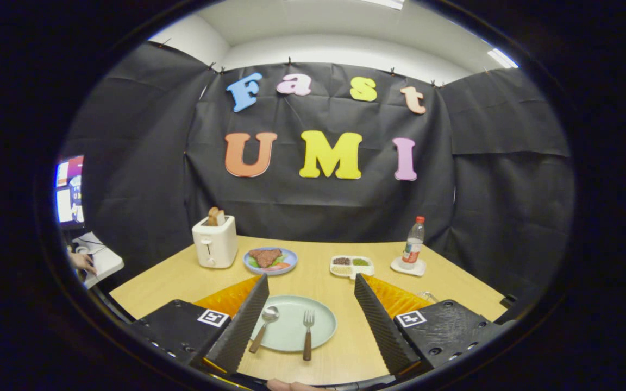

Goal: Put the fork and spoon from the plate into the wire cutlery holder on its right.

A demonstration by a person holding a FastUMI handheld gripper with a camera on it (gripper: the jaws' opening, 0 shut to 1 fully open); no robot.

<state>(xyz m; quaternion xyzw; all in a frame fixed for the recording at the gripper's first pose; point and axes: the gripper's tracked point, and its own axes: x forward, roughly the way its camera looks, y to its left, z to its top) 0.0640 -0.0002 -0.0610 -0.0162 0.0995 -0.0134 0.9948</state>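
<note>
Two pieces of cutlery lie on the pale green plate (pixel 291 330), which rests on the wooden table (pixel 340 353) between the gripper's fingers. The spoon (pixel 265 327) lies at the plate's left side, its bowl on the plate and its brown handle reaching over the near-left rim toward the left finger. The fork (pixel 308 334) lies just right of the spoon, tines pointing away, its brown handle crossing the near rim onto the table. Spoon and fork are apart and roughly parallel.

The gripper (pixel 311 312) is open: its fingers stand wide apart, one on each side of the plate, gripping nothing. The left finger partly covers the plate's left edge; the right finger is clear of the plate.

Beyond the plate, from left to right along the far part of the table: a white toaster (pixel 214 242) with toast standing in its slot, a blue plate of food (pixel 270 260), a small white divided tray (pixel 351 266), and a clear bottle (pixel 413 243) with a red cap on a white coaster. A thin wire shape (pixel 429 296) shows just beyond the right finger; it cannot be identified with certainty. At the far left, a person's hand (pixel 81 262) rests near a lit screen (pixel 69 190).
</note>
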